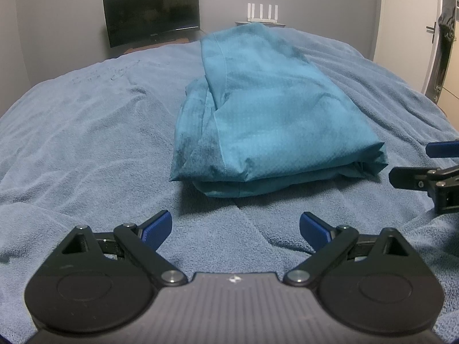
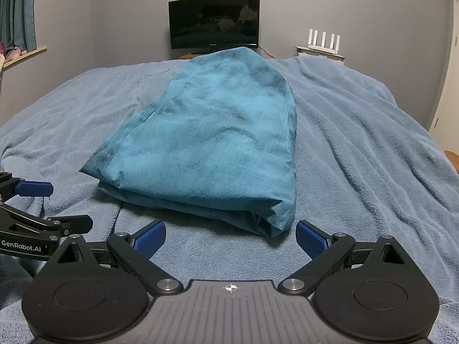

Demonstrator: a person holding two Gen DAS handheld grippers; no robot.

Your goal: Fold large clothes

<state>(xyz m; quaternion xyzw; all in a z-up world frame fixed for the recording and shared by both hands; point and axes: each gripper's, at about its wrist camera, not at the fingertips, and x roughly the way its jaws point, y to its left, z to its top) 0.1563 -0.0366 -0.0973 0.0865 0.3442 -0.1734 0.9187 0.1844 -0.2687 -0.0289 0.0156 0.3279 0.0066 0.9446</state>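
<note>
A teal garment [image 1: 258, 109] lies folded into a thick oblong stack on the bed, its layered near edge facing me; it also shows in the right wrist view [image 2: 218, 143]. My left gripper [image 1: 235, 229] is open and empty, a little short of the garment's near edge. My right gripper [image 2: 231, 238] is open and empty, its right fingertip [image 2: 311, 240] just in front of the garment's near right corner. The right gripper also shows at the right edge of the left wrist view [image 1: 430, 169]. The left gripper shows at the left edge of the right wrist view [image 2: 37, 200].
A light blue blanket [image 1: 86, 143] covers the bed, wrinkled throughout [image 2: 373, 143]. Beyond the far edge stand a dark monitor [image 2: 213, 23] and a white router [image 2: 324, 43] against a grey wall. A door [image 1: 413, 14] is at the right, curtains [image 2: 17, 8] at the left.
</note>
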